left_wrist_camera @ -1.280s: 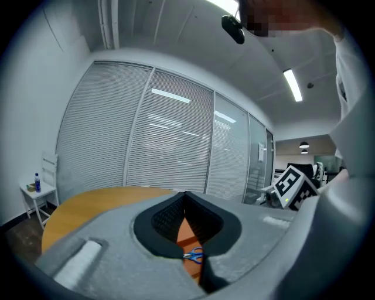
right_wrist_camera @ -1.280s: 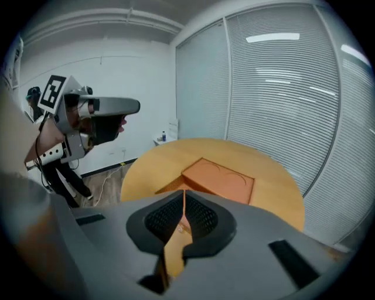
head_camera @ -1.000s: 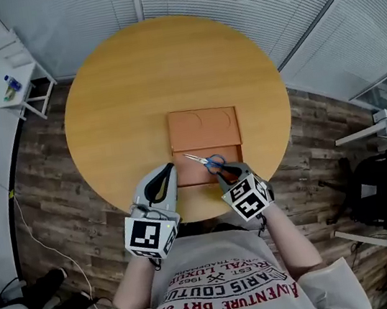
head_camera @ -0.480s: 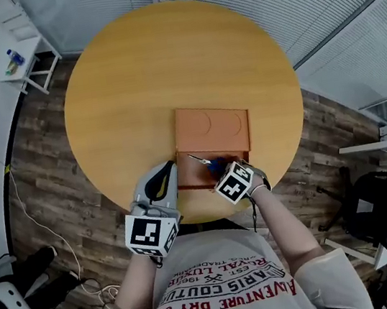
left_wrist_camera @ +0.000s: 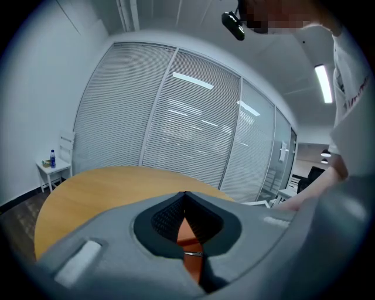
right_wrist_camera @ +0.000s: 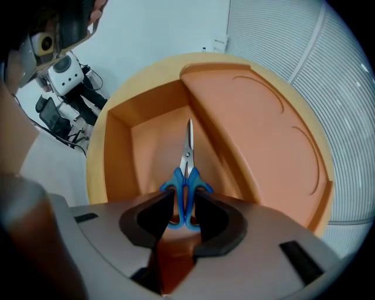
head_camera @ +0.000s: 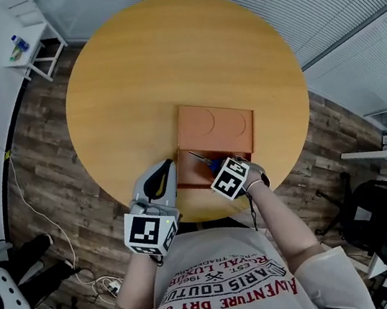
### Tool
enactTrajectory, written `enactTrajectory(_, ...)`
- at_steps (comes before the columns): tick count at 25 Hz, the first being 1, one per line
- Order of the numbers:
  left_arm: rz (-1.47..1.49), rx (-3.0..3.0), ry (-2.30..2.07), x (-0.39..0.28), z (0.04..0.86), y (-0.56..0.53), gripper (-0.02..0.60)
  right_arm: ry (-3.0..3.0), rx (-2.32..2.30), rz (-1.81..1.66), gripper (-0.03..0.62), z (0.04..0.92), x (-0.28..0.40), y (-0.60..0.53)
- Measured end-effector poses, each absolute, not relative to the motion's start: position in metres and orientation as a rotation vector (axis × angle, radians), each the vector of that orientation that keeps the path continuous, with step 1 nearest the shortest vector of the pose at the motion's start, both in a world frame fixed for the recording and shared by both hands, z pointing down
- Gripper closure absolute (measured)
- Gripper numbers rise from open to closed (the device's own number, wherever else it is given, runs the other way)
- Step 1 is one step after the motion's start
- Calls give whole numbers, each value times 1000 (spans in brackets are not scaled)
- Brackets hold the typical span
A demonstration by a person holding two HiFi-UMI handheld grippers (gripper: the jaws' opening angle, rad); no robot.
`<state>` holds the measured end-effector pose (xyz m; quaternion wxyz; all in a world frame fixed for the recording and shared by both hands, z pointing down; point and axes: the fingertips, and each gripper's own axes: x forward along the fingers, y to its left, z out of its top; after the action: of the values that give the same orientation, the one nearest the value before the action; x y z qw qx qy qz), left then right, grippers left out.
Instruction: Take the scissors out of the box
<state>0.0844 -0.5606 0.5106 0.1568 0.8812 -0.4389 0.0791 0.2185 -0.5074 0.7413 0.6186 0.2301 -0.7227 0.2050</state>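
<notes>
Right claw [right_wrist_camera: 184, 202] pointing straight down, jaws opening, pretty much full wide. Blue handles of scissors [right_wrist_camera: 187, 167] sit between them, pads look just off handles. Scissors lie flat on floor of orange box [right_wrist_camera: 117, 146], open compartment, blades closed, tip away from claw. Left claw [left_wrist_camera: 185, 194] closed, empty, just beside box over round bench [head_camera: 132, 87].

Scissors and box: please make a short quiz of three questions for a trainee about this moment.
1. True or false: the scissors are inside the open part of the box.
2. The scissors' handles are: A red, B blue, C black.
3. Which gripper has the handles between its jaws?
Key: 1 true; 2 B; 3 the right gripper, whose jaws are opening.
</notes>
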Motion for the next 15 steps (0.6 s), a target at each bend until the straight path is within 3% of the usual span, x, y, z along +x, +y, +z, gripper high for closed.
enactTrajectory(3, 230, 2513, -1268, 85, 511, -559, 572, -1679, 515, 444, 500, 741, 217, -506)
enactTrajectory(15, 245, 2532, -1306, 91, 501, -551, 572, -1793, 522, 496, 505, 723, 216, -497)
